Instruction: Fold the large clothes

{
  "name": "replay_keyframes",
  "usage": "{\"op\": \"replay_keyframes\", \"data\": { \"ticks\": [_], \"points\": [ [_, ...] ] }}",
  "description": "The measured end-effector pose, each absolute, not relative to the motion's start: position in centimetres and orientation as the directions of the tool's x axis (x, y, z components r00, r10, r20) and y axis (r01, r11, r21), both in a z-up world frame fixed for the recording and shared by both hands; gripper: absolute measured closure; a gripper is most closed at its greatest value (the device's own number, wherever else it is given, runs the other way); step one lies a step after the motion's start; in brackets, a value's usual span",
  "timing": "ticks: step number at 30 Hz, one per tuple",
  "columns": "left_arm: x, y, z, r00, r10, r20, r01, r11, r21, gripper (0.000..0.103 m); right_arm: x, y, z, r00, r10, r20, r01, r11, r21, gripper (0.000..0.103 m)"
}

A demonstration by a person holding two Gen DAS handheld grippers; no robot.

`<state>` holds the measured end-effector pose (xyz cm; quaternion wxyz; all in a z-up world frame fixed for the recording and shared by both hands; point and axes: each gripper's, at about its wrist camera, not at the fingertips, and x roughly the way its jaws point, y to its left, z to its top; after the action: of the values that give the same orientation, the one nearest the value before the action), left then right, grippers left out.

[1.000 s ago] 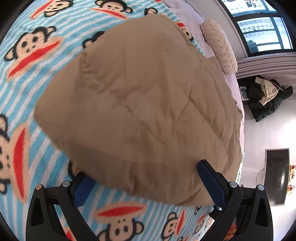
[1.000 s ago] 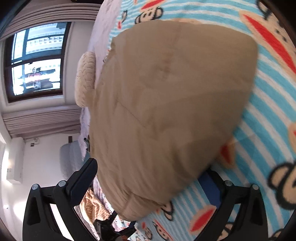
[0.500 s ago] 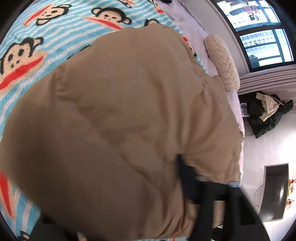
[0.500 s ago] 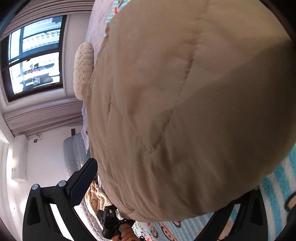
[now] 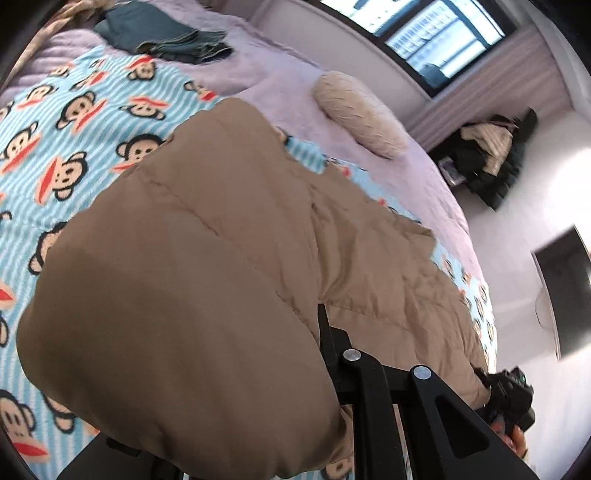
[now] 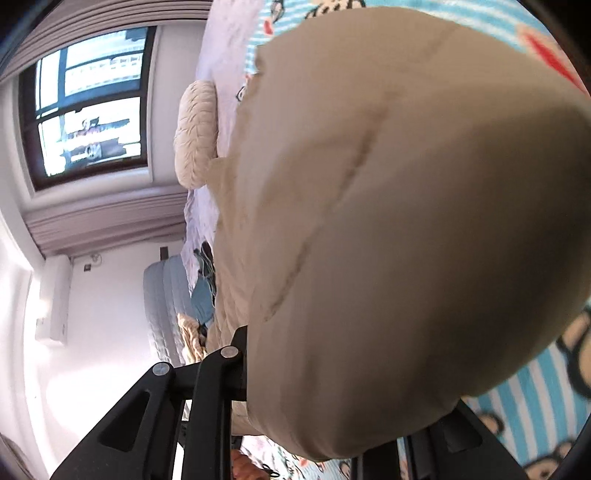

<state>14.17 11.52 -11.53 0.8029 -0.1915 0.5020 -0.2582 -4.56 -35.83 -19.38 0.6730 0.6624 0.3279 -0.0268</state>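
Observation:
A tan quilted padded garment (image 5: 229,236) lies on the bed's monkey-print blanket (image 5: 70,140). My left gripper (image 5: 236,413) is shut on the near edge of the garment and lifts a puffy fold of it; only the right finger (image 5: 327,339) shows. My right gripper (image 6: 343,406) is shut on the other near edge of the same garment (image 6: 388,206), its bulge filling the view; the left finger (image 6: 236,354) shows, the right finger is hidden. The right gripper and hand show in the left wrist view (image 5: 513,398).
A cream knitted pillow (image 5: 362,110) and folded dark jeans (image 5: 166,33) lie on the lilac bedspread (image 5: 258,74) at the far side. Windows (image 6: 88,110), curtains, a dark coat pile (image 5: 491,155) and a monitor (image 5: 565,288) are beyond the bed.
Both grippers were open around the garment's near edge a second ago. They have closed on it and raised it, so the fold now bulges toward both cameras.

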Motion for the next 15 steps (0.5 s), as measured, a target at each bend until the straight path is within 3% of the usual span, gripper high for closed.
{"op": "replay_keyframes", "data": {
  "ticks": [15],
  "points": [
    [1.4,20.4,-14.5,0.144,-0.606,-0.782,0.229,0.789,-0.570,0.085,-17.2,-29.3,-19.3,0.701,0.413,-0.581,0.606,0.084,0.791,0.079]
  ]
}}
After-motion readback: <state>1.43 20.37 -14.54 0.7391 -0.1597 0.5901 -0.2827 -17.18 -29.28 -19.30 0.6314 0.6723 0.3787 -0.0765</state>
